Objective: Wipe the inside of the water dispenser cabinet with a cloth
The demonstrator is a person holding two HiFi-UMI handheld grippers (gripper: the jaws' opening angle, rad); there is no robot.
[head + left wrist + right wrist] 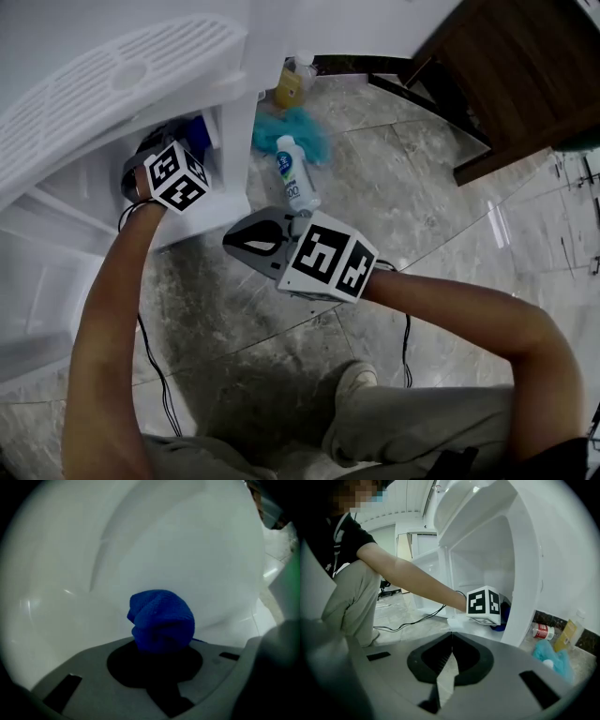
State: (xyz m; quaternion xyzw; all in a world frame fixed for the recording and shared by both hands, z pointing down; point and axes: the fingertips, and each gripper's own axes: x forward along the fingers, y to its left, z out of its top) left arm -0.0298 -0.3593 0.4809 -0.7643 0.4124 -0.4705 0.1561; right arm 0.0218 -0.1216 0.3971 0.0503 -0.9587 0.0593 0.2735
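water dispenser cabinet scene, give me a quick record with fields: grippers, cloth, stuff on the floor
left gripper: shut on blue cloth, inside the cabinet
right gripper: shut, empty, held outside the cabinet above the floor
cloth contact: bunched, facing the white inner wall; touch cannot be told
floor beside cabinet: white bottle lying down, teal fluffy cloth, yellow bottle

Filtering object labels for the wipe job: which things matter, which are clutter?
Job: blue cloth, left gripper holding it, white cabinet.
Clutter: teal cloth, white bottle, yellow bottle, red-labelled bottle, wooden furniture.
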